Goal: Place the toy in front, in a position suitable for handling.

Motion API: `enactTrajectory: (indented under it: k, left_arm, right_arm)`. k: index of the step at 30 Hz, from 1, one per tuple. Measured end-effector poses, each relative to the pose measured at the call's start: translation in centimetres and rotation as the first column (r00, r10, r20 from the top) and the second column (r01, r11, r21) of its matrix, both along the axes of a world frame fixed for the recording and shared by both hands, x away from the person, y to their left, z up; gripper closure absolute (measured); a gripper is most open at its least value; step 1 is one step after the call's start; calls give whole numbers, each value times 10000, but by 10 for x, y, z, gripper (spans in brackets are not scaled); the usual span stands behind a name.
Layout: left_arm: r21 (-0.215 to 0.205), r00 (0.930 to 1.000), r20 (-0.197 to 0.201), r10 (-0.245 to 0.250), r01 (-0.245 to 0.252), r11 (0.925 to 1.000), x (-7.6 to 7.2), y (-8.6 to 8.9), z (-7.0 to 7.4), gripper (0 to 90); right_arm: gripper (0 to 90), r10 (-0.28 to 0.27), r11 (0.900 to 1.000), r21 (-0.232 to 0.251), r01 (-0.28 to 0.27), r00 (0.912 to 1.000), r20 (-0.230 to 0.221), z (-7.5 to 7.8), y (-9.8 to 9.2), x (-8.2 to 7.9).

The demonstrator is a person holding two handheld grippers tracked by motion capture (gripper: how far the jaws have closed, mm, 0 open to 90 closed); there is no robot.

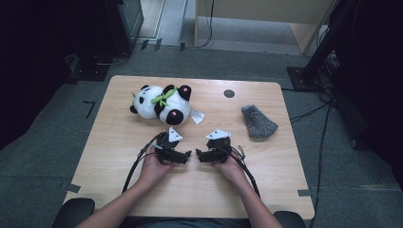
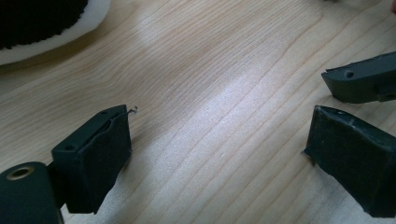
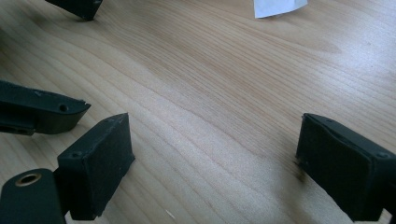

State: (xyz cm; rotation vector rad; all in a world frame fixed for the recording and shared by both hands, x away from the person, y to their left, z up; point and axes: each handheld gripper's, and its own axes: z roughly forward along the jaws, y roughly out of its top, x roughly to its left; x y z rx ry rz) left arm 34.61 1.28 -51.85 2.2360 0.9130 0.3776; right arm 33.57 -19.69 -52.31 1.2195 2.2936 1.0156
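High view shows one wooden table (image 1: 119, 156) with two hand-held grippers near its front middle, close beside each other and pointing inward. Each rests low over bare wood and carries one grey three-cornered plate. The left gripper (image 1: 186, 155) is held in the person's left hand (image 1: 154, 166), the right gripper (image 1: 200, 154) in the right hand (image 1: 230, 167), and their tips are just beside one another without touching.

Left gripper view has its two black jaws spread wide apart with nothing but wood grain between them; right gripper view has the same, its own jaws gaping and empty.

One plush panda (image 1: 161, 104) lies on its side toward the far left of the table, nearest the grippers yet clear of both. One white tag (image 1: 197, 117) sticks out from it toward the right. One grey fuzzy cloth (image 1: 257, 122) lies well apart at the far right. One dark round hole (image 1: 229, 93) sits in the tabletop near the back edge. Bare tabletop lies between the grippers and the panda.
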Motion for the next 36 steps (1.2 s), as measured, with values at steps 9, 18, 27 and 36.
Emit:
enactTrajectory:
  k: [9,18,27,36]
  left_arm:
    - [-118,9977,-392,-546,542,9985,2,1,6,74]
    - [-602,9936,-563,-978,944,9937,3,8,22,149]
    - [-624,9888,-626,-1358,1320,9893,9,19,35,263]
    - [-1080,9822,-654,-1763,1687,9797,15,33,53,248]
  right_arm:
    - [104,9,10000,1,-9,10000,4,0,0,0]
    - [107,-3,10000,-11,3,10000,11,0,-1,1]
    - [184,58,9999,-104,-59,9999,-110,3,-1,1]
    - [236,-102,9999,-123,102,9999,-33,9,-11,1]
